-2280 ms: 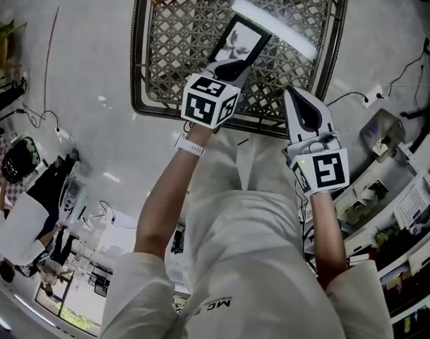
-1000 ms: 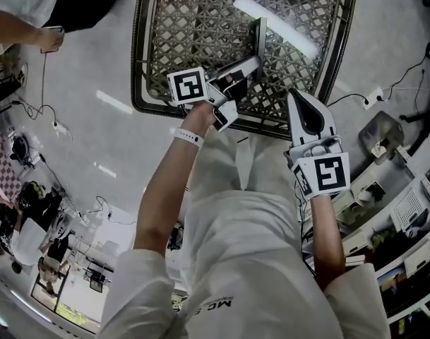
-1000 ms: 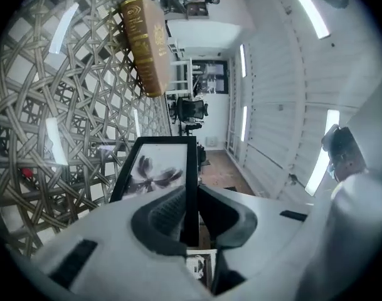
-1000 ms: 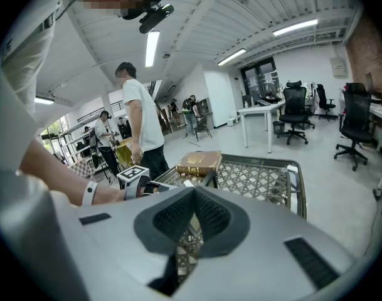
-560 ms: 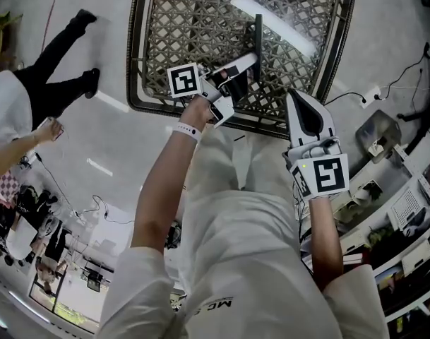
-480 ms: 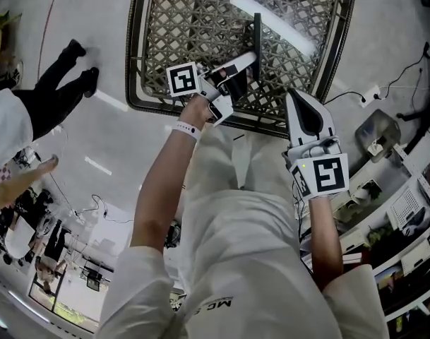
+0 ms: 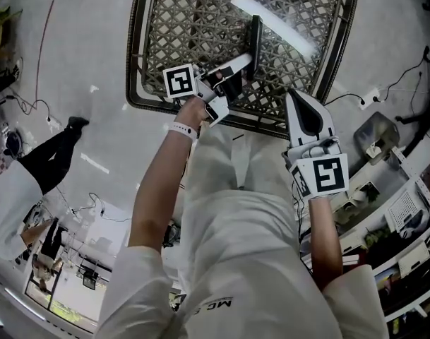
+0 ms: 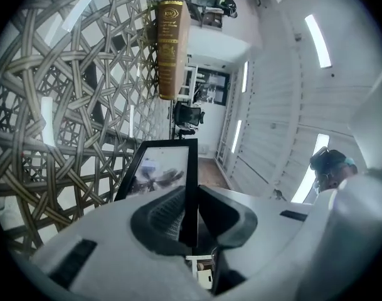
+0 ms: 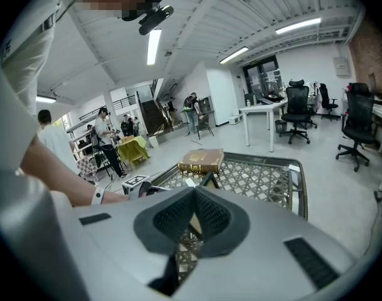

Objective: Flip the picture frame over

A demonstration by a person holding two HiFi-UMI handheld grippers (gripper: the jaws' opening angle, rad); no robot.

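Left gripper: jaws clenched on the picture frame.
Picture frame: standing on edge over the woven counter.
Right gripper: jaws pressed together, empty, at the counter's near rim.

A brown book with gilt lettering lies on the woven lattice tabletop, well beyond the left claw, near the table's far edge. Past the table, ahead of the right claw, stand black office chairs and a white desk. A power strip lies on the floor to that claw's right.
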